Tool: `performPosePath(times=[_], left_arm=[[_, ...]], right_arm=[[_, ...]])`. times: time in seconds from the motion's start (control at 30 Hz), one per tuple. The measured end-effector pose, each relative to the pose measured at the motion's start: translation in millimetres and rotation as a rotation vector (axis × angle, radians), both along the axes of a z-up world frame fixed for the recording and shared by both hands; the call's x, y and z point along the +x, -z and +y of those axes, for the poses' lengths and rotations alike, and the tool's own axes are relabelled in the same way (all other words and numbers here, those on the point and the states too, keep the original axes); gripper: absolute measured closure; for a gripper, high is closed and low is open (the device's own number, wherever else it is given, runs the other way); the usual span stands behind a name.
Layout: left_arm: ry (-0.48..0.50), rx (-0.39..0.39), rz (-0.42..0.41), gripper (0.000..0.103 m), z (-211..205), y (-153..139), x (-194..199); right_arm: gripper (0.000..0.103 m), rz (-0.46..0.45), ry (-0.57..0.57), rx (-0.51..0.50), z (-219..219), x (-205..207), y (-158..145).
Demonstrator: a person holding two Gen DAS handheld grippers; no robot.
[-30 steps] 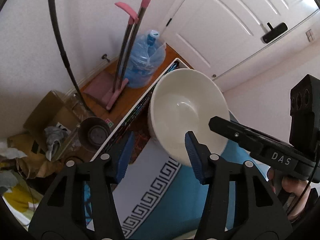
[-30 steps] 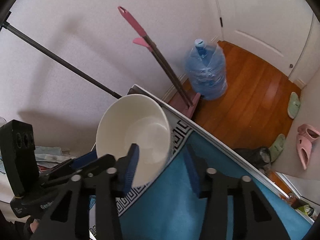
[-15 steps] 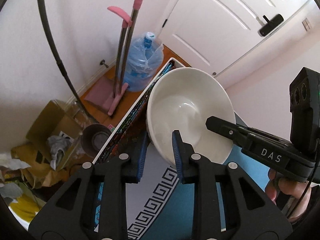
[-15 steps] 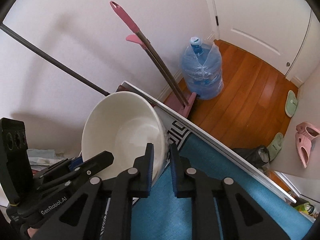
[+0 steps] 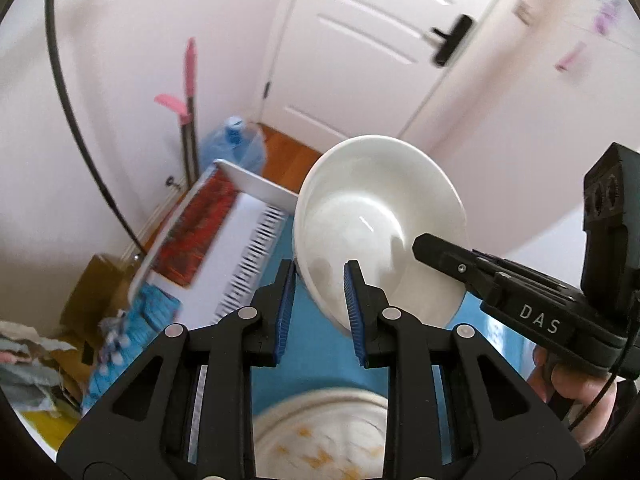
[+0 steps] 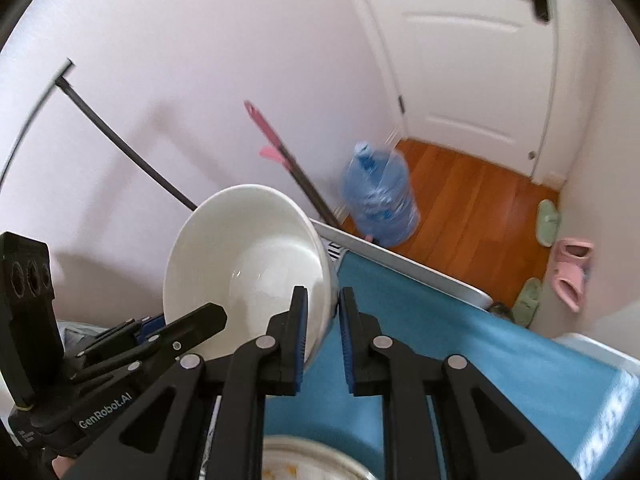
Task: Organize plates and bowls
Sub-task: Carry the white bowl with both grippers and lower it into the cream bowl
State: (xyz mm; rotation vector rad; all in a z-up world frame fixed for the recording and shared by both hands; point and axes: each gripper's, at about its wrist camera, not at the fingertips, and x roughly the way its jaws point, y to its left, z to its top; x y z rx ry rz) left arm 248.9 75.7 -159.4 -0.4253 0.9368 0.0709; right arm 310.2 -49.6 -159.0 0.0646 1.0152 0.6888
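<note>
A white bowl (image 5: 380,232) hangs tilted in the air above the blue tablecloth (image 5: 264,384), held from two sides. My left gripper (image 5: 320,280) is shut on its near rim, one blue pad inside and one outside. My right gripper (image 6: 323,300) is shut on the opposite rim of the bowl (image 6: 248,256) in the same way. In the left wrist view the right gripper (image 5: 440,248) reaches in from the right; in the right wrist view the left gripper (image 6: 200,320) comes in from the left. Below the bowl lies a pale plate (image 5: 320,440) with yellow marks, its top edge (image 6: 304,456) blurred.
A blue water bottle (image 6: 378,200) and pink-handled mops (image 6: 272,140) stand on the wooden floor by the wall. The white door (image 5: 360,40) is behind. Slippers (image 6: 570,268) lie at the right. Cardboard and clutter (image 5: 100,280) sit left of the table. A hand (image 5: 576,384) grips the right tool.
Both grippers closed onto the bowl's rim, then lifted it off the table. The view rose and swung, and the plate came into sight underneath.
</note>
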Motion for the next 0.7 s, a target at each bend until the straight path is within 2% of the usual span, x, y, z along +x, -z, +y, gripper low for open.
performPosePath(times=[0.2,0.33,0.53,0.7], left_arm=[[0.107,0.005,-0.047,0.081,-86,-40,-44],[0.185,-0.006,-0.054,0.081,-147,-52,-66],[0.314,-0.028,-0.030,0.081,-228,-45,-85],[0.418,-0.031,0.031,0.081,-278,-20,-90]], right_arm=[[0.088,-0.070,0.102,-0.016,-83,-63,-44],[0.088,-0.070,0.176,-0.026,-145,-102,-54],[0.088,-0.035,0.306,-0.048,-226,-144,-47],[0.088,0.019,0.403,-0.069,-274,-168,-19]])
